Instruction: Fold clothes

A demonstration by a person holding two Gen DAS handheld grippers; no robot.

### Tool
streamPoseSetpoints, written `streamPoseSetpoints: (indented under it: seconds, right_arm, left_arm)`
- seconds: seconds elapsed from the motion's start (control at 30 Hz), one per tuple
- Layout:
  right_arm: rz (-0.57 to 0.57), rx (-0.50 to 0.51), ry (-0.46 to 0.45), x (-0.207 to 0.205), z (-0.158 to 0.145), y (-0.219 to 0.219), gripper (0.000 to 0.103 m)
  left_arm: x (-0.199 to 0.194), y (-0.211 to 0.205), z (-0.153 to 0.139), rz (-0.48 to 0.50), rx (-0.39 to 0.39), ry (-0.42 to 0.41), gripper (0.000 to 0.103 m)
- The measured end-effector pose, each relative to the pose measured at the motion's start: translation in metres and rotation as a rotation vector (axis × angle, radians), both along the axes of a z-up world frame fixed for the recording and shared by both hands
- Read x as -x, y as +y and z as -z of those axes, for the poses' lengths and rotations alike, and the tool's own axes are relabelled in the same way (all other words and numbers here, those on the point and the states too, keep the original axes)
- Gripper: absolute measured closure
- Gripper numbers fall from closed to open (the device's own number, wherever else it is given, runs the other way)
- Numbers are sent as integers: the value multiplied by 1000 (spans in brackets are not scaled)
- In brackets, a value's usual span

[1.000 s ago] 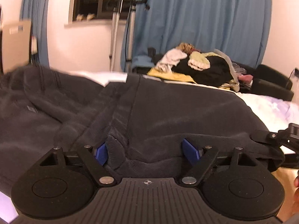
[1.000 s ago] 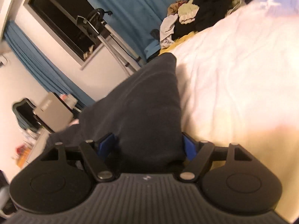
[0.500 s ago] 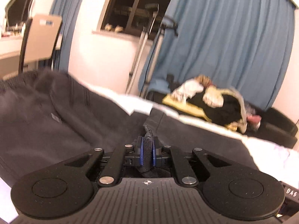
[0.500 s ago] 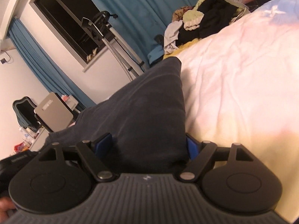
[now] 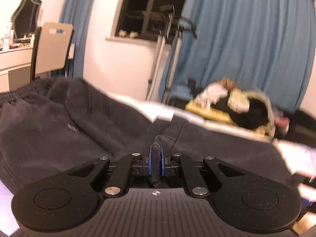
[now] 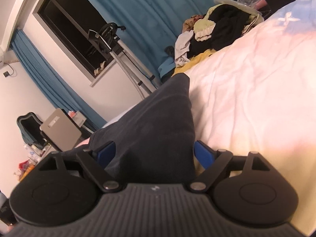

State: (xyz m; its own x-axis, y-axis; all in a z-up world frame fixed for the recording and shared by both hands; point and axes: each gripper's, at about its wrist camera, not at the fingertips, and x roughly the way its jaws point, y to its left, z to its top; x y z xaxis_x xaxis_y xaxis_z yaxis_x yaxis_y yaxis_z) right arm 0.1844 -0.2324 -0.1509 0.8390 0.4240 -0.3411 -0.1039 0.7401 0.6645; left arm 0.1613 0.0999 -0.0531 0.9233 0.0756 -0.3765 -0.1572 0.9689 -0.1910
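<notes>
Dark grey sweatpants [image 5: 59, 138] lie spread over the bed, their ribbed waistband at the far left. My left gripper [image 5: 155, 163] is shut on a bunched fold of the sweatpants and holds it raised. In the right wrist view a leg of the sweatpants [image 6: 158, 130] runs away from me over the pale sheet. My right gripper [image 6: 155, 155] is open, its blue pads [image 6: 204, 156] on either side of the leg's near end, which lies between them.
The bed's pale sheet [image 6: 256, 98] stretches to the right. A heap of other clothes [image 5: 237, 104] [image 6: 215, 29] lies at the far end. A tripod [image 5: 169, 55], blue curtains, a window, a chair [image 5: 51, 49] and a dresser stand beyond the bed.
My left gripper has closed on a fold of the sweatpants and lifted it, with the view tilting up. My right gripper stays open around the leg and has barely moved.
</notes>
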Motion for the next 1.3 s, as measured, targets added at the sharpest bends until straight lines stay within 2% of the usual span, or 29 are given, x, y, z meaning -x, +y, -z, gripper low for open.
streamPoseSetpoints:
  seconds: [0.1, 0.13, 0.27, 0.3, 0.37, 0.67, 0.73, 0.77, 0.8, 0.87, 0.93, 1.0, 1.13, 1.3]
  right_arm:
    - [-14, -5, 5, -2, 1, 2, 16]
    - [-20, -1, 11, -3, 2, 3, 16]
    - [-31, 12, 39, -9, 12, 6, 11]
    - [-40, -8, 49, -12, 17, 5, 10]
    - [-58, -50, 67, -19, 27, 4, 9]
    - [-168, -317, -103, -31, 6, 3, 10]
    - [-114, -308, -6, -42, 21, 1, 22]
    - [-84, -291, 44, -47, 29, -1, 52]
    - [-56, -276, 89, -52, 37, -3, 66]
    - [-33, -269, 93, -50, 36, -7, 73]
    - [-22, -210, 95, -48, 21, -6, 77]
    - [-33, -132, 95, -48, 4, -3, 80]
    - [-40, -78, 103, -41, -21, -14, 82]
    - [-65, -2, 55, -11, -56, -30, 83]
  left_arm:
    - [7, 0, -12, -20, -28, -42, 92]
    - [5, 0, -11, -24, -40, -32, 92]
    - [-16, 1, 21, -11, -69, 119, 92]
    - [-20, -1, 30, -7, -78, 150, 92]
    - [-22, -6, 32, -6, -116, 151, 92]
    - [-18, 2, 32, -12, -42, 144, 91]
    - [-16, 1, 33, 3, -35, 121, 91]
    - [-13, -1, 33, 17, -37, 113, 90]
    - [-11, -4, 32, 32, -38, 105, 88]
    - [-7, -8, 31, 60, -43, 88, 86]
    - [0, -15, 26, 71, -68, 71, 78]
    - [10, -15, 20, 70, -70, 45, 56]
    - [35, -6, 7, 70, -23, 8, 54]
    - [57, -1, -3, 66, 14, -7, 54]
